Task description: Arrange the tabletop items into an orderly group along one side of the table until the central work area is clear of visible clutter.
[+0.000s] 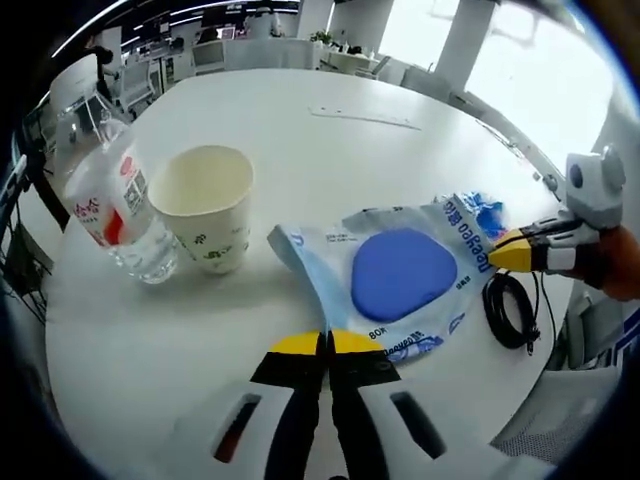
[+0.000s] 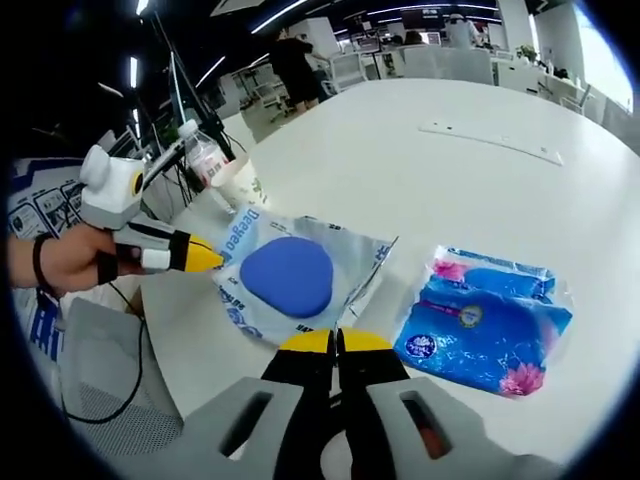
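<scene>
A clear packet with a blue disc inside (image 1: 400,272) lies on the white table (image 1: 300,150) near its edge. My left gripper (image 1: 325,343) is shut, its yellow tips pinching the packet's near edge. My right gripper (image 1: 508,250) comes in from the right, shut on the packet's far corner. In the right gripper view the same packet (image 2: 288,275) lies between my right gripper (image 2: 335,343) at its near edge and my left gripper (image 2: 205,256), held by a hand, at its left edge. A blue tissue pack (image 2: 485,325) lies just right of it.
A paper cup (image 1: 208,205) and a water bottle (image 1: 115,205) stand together left of the packet. A black coiled cable (image 1: 512,310) lies by the table edge. A thin strip (image 2: 490,142) lies further out on the table. A grey chair (image 2: 100,350) stands beside the table.
</scene>
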`<state>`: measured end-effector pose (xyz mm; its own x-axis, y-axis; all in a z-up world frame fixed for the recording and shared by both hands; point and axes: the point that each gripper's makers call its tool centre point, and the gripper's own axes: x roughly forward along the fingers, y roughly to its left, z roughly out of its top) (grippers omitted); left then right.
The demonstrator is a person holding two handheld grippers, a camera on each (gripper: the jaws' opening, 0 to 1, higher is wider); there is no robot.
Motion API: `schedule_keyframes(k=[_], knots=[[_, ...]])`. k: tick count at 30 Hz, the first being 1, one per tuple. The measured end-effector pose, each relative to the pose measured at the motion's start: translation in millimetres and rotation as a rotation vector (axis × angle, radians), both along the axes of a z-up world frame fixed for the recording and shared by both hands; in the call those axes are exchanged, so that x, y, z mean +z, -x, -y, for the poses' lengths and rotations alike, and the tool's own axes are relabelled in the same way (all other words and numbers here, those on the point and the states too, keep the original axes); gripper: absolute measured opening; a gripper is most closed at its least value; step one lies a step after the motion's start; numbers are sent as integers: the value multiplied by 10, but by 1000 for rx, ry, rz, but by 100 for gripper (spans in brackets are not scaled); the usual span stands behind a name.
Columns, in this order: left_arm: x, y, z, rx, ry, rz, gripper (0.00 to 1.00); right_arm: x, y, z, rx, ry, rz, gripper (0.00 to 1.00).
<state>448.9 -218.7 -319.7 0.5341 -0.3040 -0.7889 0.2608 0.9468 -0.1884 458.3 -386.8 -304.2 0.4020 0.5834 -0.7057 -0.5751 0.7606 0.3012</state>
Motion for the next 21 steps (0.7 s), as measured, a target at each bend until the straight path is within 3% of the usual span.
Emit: schedule_keyframes(k=[21], knots=[[-88, -246, -111, 42, 6, 8, 0, -142, -112, -12, -59, 33, -30, 0]])
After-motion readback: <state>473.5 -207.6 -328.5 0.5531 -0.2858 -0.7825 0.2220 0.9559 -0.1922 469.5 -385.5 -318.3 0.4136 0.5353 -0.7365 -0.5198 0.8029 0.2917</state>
